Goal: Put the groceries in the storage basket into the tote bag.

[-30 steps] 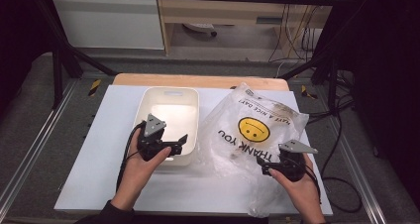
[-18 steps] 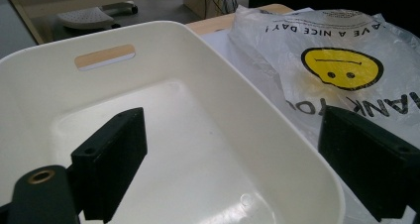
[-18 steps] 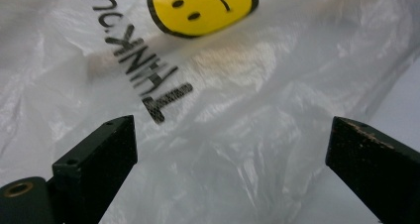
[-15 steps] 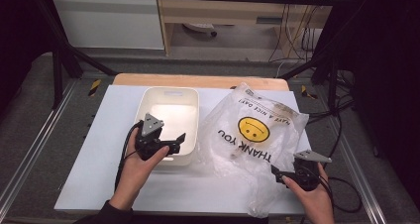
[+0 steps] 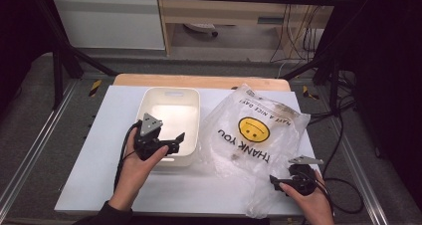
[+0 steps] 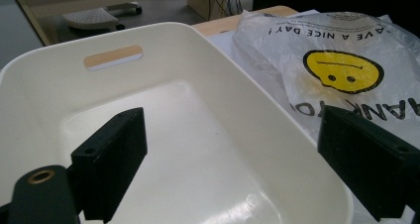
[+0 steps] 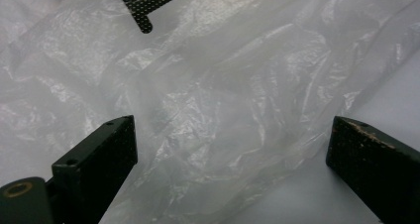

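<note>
- I'm looking down on a pale blue-white table top [image 5: 99, 135]; a strip of bare wood [image 5: 199, 80] shows at its far edge.
- A white tub [image 5: 169, 98] stands left of centre on the table, empty, with a slot handle in its far wall.
- Just right of the tub lies a clear plastic bag [image 5: 259, 135], crumpled flat, with a yellow smiley face and "THANK YOU" printed on it. Its left edge lies right beside the tub.
- My left gripper [image 5: 175, 141] hangs over the tub's near right corner, its jaws spread wide with nothing between them.
- My right gripper [image 5: 274, 181] sits low at the bag's near right corner, jaws spread wide, crinkled plastic lying between them but not pinched.
- Around the table: grey floor, metal rails [image 5: 30, 155] on both sides, black frame legs [image 5: 59, 60].
- Farther back, a white cabinet [image 5: 109, 21], a wooden shelf unit [image 5: 224, 11], and cables [image 5: 293, 31] hanging on the right.
</note>
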Demonstrator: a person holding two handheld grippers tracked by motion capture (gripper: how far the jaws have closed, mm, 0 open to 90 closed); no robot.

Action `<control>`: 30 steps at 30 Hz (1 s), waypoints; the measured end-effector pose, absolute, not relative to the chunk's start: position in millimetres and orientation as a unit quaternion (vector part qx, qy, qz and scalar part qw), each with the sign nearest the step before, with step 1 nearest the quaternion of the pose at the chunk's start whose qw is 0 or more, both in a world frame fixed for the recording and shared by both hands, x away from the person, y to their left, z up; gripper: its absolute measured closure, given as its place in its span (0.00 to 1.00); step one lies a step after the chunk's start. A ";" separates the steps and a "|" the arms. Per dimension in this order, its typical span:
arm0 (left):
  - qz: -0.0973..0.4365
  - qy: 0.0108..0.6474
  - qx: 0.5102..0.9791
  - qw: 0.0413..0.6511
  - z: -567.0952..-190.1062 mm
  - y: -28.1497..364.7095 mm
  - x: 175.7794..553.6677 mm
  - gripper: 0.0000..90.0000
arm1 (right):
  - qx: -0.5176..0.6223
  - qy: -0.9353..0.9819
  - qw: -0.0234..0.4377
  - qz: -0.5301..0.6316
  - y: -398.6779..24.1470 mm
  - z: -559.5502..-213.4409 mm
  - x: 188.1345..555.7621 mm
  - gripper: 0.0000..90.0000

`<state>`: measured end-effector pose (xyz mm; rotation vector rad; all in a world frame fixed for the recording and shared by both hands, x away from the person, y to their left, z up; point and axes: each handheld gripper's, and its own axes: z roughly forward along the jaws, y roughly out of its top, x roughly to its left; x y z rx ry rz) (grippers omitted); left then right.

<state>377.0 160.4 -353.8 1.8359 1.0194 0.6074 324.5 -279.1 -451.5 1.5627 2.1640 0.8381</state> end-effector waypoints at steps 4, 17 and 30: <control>0.247 0.419 0.742 0.462 -352.9 163.4 378.3 0.13 | 0.533 0.774 0.180 0.290 -270.4 -452.0 324.7 0.12; 0.245 0.424 0.739 0.462 -352.8 165.7 380.0 0.13 | 0.484 0.798 0.188 0.306 -258.0 -448.4 324.3 0.83; 0.247 0.420 0.740 0.464 -347.9 165.6 378.3 0.14 | 0.500 0.792 0.187 0.295 -286.1 -441.3 322.0 1.00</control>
